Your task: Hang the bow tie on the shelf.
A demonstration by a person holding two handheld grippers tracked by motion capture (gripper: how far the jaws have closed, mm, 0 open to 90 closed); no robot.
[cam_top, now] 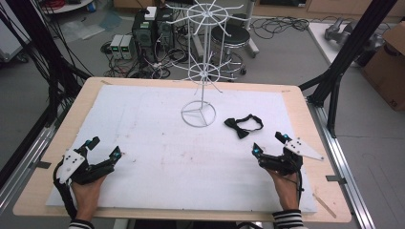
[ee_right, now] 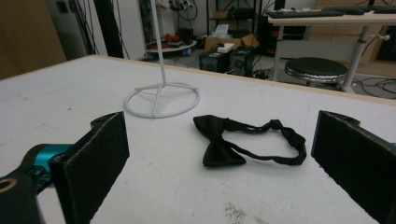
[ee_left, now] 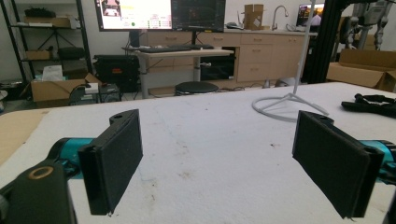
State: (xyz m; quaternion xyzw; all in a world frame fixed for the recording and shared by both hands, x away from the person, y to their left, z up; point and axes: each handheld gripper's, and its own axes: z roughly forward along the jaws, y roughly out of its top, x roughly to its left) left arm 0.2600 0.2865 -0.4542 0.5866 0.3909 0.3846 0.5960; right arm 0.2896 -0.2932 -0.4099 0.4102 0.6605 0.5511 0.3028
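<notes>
black fabric bow tie [ee_right: 219, 140] flat on white-covered bench [cam_top: 157, 143], just ahead of our right gripper [cam_top: 270, 144], beside white wire rack [cam_top: 198, 114]. both grippers' jaws wide, empty. we'd guess soft, light, floppy; pinch knot, not strap.

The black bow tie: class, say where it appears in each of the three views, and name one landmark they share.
High view: black bow tie right of centre, beside the stand's ring base.
Left gripper view: far right edge.
Right gripper view: centre, between the jaws.
Shared landmark: the white ring base.
</notes>
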